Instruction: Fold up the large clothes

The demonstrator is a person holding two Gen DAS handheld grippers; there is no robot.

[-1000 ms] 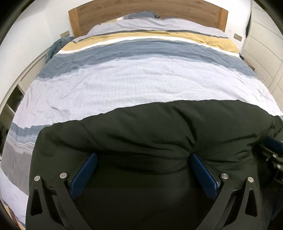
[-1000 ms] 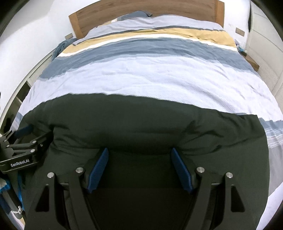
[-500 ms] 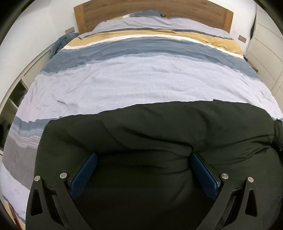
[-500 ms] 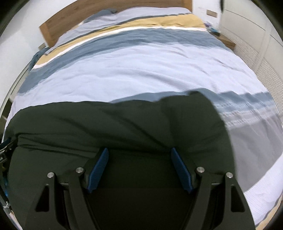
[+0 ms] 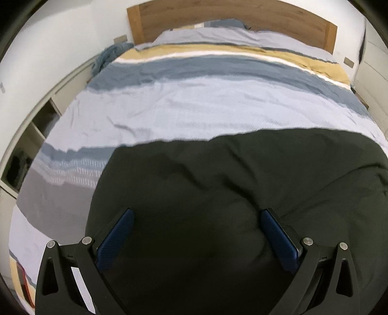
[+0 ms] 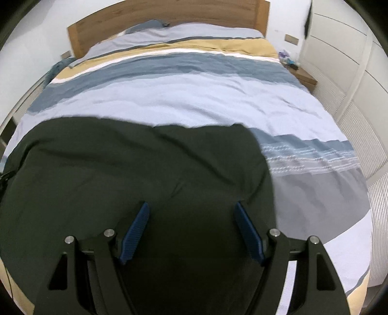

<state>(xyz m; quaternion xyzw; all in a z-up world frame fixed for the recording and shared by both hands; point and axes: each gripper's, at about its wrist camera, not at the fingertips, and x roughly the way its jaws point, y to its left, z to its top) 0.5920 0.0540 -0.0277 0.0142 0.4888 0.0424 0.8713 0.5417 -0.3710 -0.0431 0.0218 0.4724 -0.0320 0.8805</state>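
Dark green fabric (image 5: 242, 193), a large puffy garment whose kind you cannot make out, lies spread across the foot end of the bed and fills the lower half of both your wrist views (image 6: 135, 169). Its far edge runs across the pale band of the striped duvet (image 5: 218, 104), and soft creases run over its top.

Your left gripper (image 5: 197, 230) sits over the garment with its fingers spread wide, the blue pads (image 5: 116, 242) well apart and only cloth showing in the gap; nothing is pinched between them. Your right gripper (image 6: 191, 232) also has its fingers apart, blue pads (image 6: 135, 232) on either side of a mound of the same fabric, clamping nothing. Whether the pads touch the cloth is not clear.

Beyond the garment, the duvet (image 6: 194, 97) shows grey, blue, white and mustard stripes up to the wooden headboard (image 5: 242, 17). White cabinet doors (image 6: 339, 72) stand along the right side of the bed, a small wooden nightstand (image 6: 305, 76) sits beside them near the headboard, and open shelving (image 5: 36, 135) lines the left wall.
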